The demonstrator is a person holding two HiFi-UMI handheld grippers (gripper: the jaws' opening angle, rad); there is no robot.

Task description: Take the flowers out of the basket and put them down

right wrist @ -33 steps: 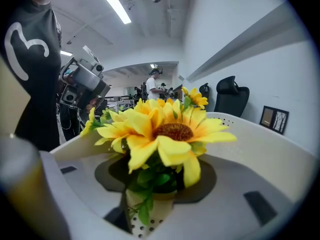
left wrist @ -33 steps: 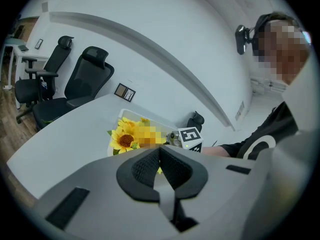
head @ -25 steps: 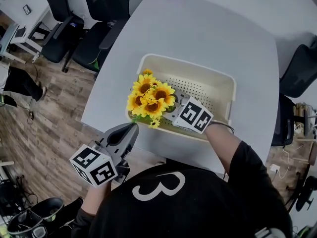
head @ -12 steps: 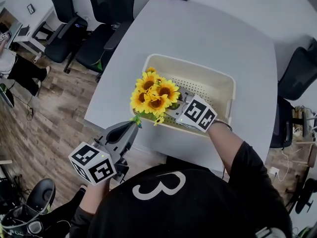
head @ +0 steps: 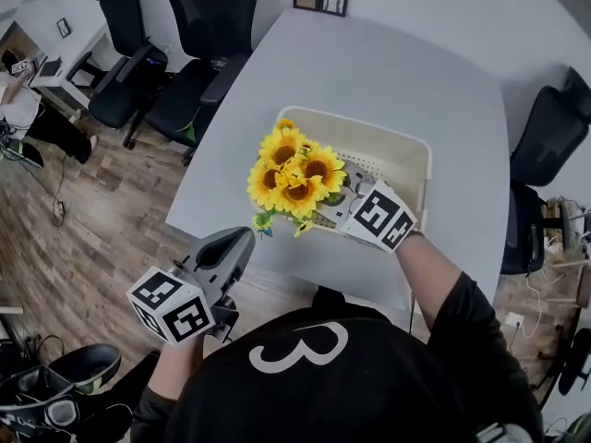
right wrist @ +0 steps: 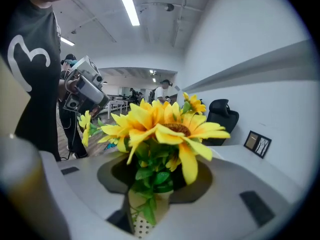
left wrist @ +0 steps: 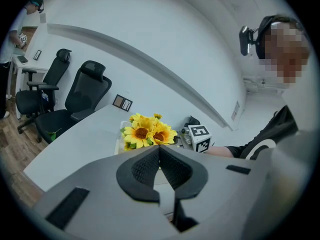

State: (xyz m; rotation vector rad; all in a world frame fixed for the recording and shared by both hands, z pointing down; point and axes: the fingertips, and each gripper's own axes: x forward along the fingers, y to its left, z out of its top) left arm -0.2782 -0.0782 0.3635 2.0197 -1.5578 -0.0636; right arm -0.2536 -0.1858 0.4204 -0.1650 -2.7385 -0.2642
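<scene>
My right gripper (head: 340, 209) clamps the flowers (head: 295, 178) by the stems, blooms over the basket (head: 417, 151) rim. Left gripper (head: 235, 247) closed, empty, near basket. Risk: leaves snag rim, bunch slips.

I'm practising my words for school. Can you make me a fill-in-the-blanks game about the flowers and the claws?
1. The right claw is shut on a bunch of flowers coloured ___.
2. The left claw is ___, with nothing in it.
3. The basket stands ___ the white table.

Missing words: yellow; shut; on
</scene>
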